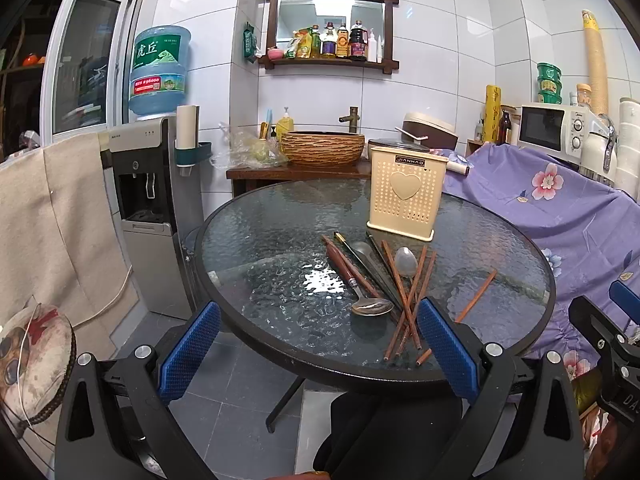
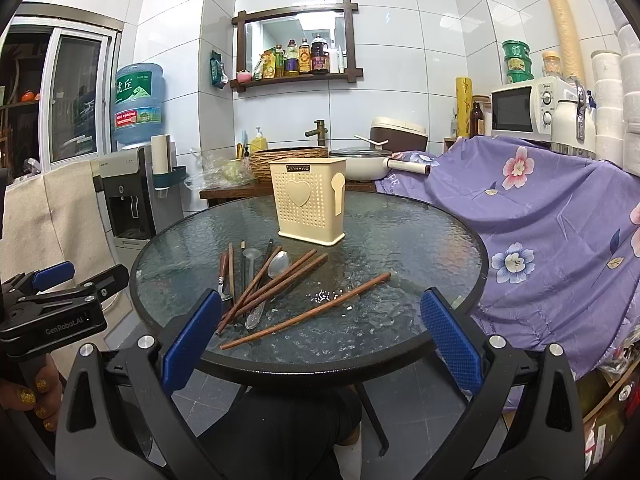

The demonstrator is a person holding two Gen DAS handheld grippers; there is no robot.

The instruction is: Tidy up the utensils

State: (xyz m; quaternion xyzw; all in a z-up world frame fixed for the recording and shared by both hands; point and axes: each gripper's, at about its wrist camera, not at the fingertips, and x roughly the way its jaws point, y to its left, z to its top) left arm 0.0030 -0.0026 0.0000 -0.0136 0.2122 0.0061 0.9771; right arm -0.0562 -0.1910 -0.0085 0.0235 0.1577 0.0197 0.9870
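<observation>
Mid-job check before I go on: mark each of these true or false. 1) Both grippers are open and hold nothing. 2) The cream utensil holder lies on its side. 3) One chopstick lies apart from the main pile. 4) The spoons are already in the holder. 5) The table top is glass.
1) True: the left gripper and right gripper stand open, with nothing between the pads.
2) False: the utensil holder stands upright on the table.
3) True: a single chopstick lies to the right of the pile of chopsticks.
4) False: the metal spoon and the clear spoon lie on the table in the pile.
5) True: the round table has a textured glass top.
</observation>
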